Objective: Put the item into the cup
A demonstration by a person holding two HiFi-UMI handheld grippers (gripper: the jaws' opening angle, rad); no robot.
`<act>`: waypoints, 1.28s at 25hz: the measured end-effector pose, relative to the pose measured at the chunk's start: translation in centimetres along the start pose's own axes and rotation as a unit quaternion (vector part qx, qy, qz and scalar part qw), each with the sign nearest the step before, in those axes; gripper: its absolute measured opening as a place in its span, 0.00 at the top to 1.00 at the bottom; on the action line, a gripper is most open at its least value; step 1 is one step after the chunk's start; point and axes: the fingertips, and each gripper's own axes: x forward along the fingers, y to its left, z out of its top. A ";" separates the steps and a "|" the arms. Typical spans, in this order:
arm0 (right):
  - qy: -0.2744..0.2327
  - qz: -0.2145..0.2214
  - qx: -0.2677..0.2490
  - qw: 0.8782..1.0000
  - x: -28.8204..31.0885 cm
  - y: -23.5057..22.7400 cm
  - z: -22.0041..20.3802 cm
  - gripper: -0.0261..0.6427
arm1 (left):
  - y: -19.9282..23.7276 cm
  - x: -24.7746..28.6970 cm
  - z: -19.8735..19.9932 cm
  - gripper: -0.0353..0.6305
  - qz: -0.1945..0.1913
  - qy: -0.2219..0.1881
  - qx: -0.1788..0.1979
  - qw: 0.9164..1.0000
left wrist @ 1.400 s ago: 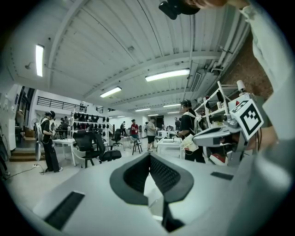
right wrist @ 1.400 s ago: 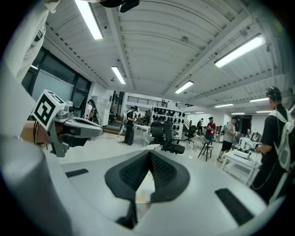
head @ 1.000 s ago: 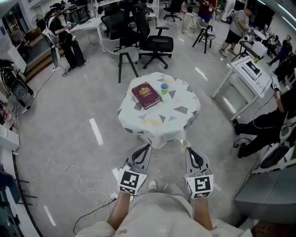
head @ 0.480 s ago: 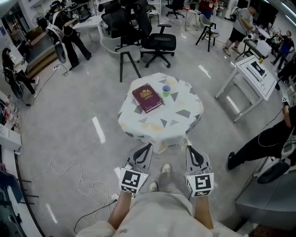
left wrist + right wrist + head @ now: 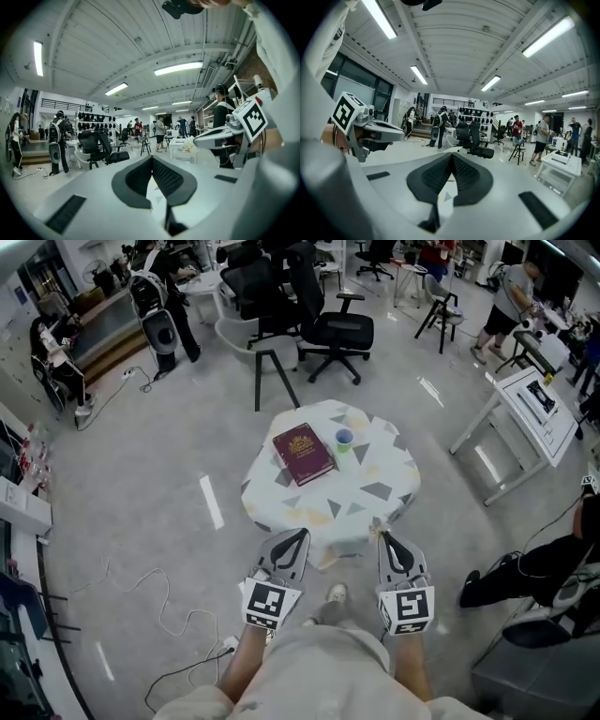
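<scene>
L gripper [image 5: 293,542] & R gripper [image 5: 385,540] side by side, low, just fwd of person's beige clothing [image 5: 323,662], tips pointing ahead. Both w/ jaws closed tip to tip, nothing between. Same in each gripper view: dark pads meeting at front, only patterned cloth visible thru the gap behind them. Shoe [image 5: 334,594] on floor betw the two grippers.

Just ahead of both tips: near edge of round table [image 5: 361,507] under white cloth w/ grey & yellow triangles. Small pale crumpled bit [image 5: 379,522] at cloth edge directly in front of R gripper tip; unidentifiable, maybe the item, maybe only a fold of cloth.

Further ahead on tabletop: maroon book [image 5: 303,454] lying flat, fwd of L gripper. Cup [image 5: 344,438] upright just right of book, roughly midway betw the two grippers' lines, well apart from both.

Beyond table: black office chairs [image 5: 333,329]; white desk [image 5: 530,404] fwd-right of R gripper; people farther back.
</scene>
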 end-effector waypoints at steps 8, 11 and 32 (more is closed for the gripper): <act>-0.016 0.022 0.002 1.000 3.4 -4.0 0.9 0.95 | 1.0 4.0 1.6 0.93 0.032 -0.001 0.011 0.999; -0.019 0.032 0.005 0.999 4.5 -5.3 0.8 0.95 | 1.1 5.2 1.7 0.93 0.043 0.004 0.013 0.999; -0.032 0.063 0.031 0.997 9.0 -9.8 0.5 0.95 | 1.7 10.1 2.1 0.93 0.079 0.020 0.019 0.997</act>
